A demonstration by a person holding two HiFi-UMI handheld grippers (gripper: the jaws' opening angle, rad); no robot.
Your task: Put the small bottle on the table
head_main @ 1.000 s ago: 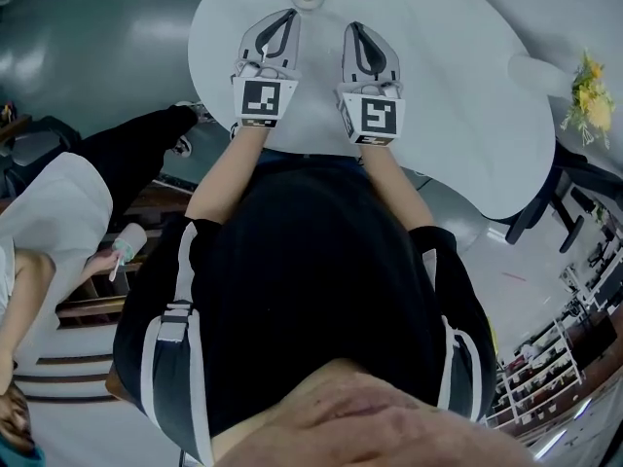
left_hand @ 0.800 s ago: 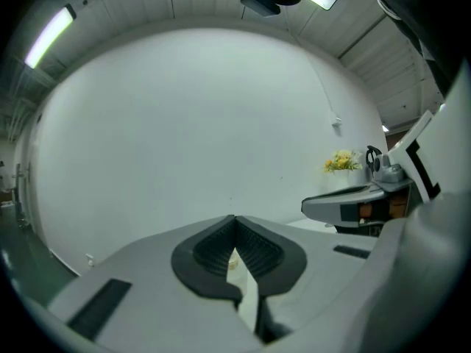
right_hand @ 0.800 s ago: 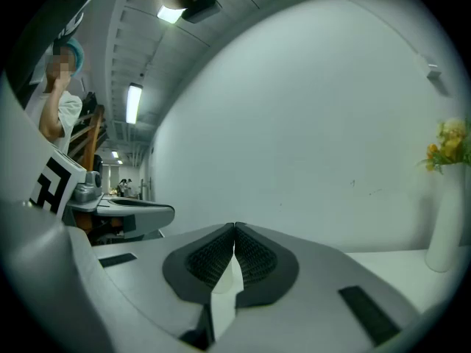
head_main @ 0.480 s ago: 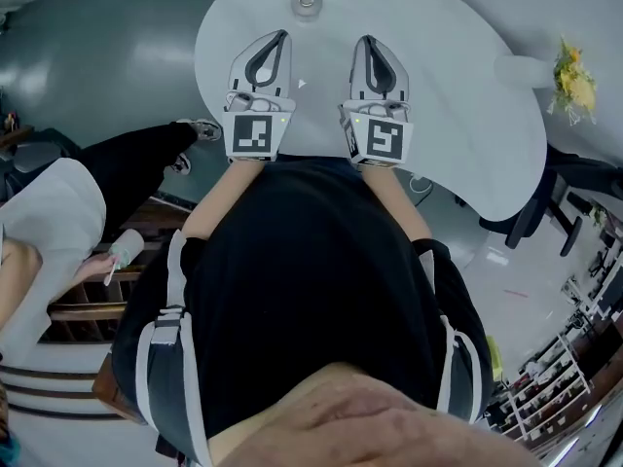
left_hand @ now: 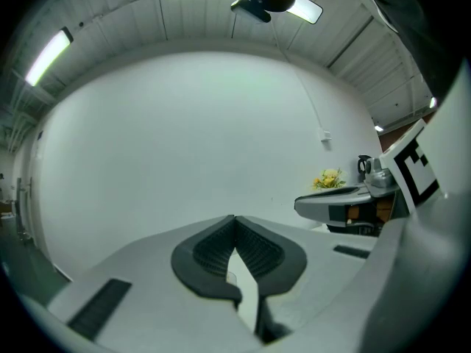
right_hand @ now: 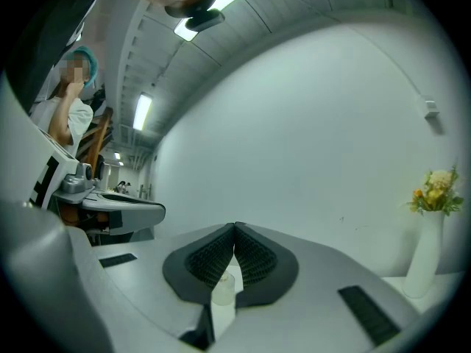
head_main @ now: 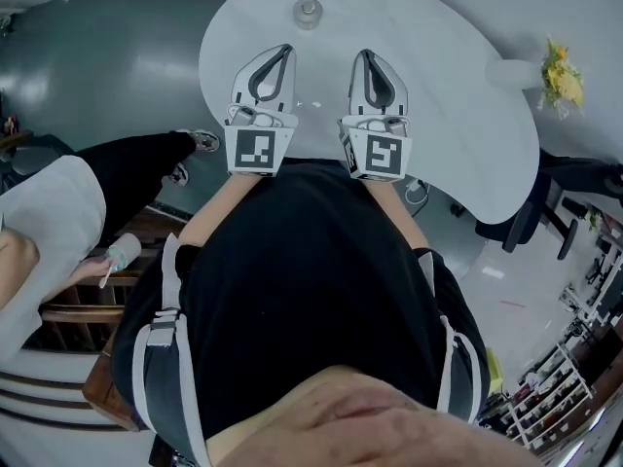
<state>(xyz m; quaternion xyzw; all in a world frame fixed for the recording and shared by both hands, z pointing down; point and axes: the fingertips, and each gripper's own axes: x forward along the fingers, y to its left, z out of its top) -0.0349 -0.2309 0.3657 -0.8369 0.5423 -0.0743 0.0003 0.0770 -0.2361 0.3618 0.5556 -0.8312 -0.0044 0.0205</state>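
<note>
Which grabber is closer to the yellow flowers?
The right gripper; the flowers stand on its side of the table, and the left gripper is farther off.

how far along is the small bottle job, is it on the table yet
Done: the small bottle stands upright on the white table, apart from both tools. In hand: nothing. The left tool and the right tool are both shut and empty, held over the near side of the table. Left: seemingly nothing, as far as the placing goes.
</note>
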